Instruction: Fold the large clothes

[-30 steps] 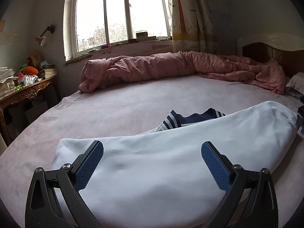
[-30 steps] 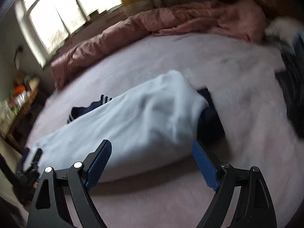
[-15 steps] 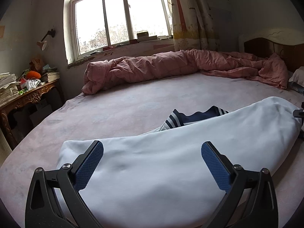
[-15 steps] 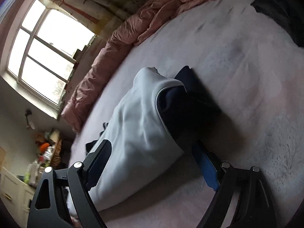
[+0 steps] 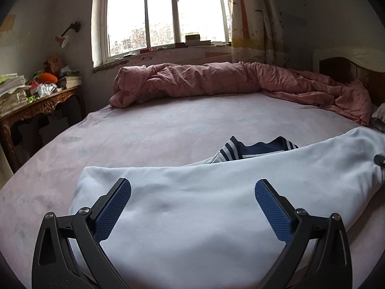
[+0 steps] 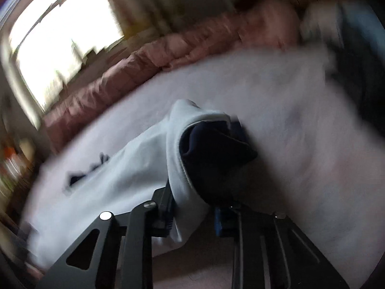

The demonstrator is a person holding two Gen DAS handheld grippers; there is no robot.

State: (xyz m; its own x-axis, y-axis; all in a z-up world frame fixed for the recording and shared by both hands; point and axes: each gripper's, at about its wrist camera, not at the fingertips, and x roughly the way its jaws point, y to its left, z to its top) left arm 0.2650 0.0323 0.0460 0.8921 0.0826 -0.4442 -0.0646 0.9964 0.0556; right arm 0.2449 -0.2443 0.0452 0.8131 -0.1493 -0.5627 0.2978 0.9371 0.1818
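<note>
A large white garment (image 5: 204,207) with a navy, white-striped collar (image 5: 255,149) lies folded lengthwise across the pink bed (image 5: 156,130). My left gripper (image 5: 192,207) is open and empty, its blue pads (image 5: 113,207) just above the garment's near edge. In the blurred right wrist view, my right gripper (image 6: 192,214) is shut on the garment's right end (image 6: 178,159), where white cloth wraps a navy layer (image 6: 211,151). A bit of the right gripper shows in the left wrist view (image 5: 380,160).
A rumpled pink duvet (image 5: 228,82) runs along the far side of the bed under the window (image 5: 166,16). A carved wooden table (image 5: 36,110) with papers stands at the left. A headboard (image 5: 349,65) is at the right. Dark cloth (image 6: 361,77) lies near the pillows.
My right gripper has moved in to the garment's right end and closed on it; it was open before. My left gripper has stayed open over the near edge.
</note>
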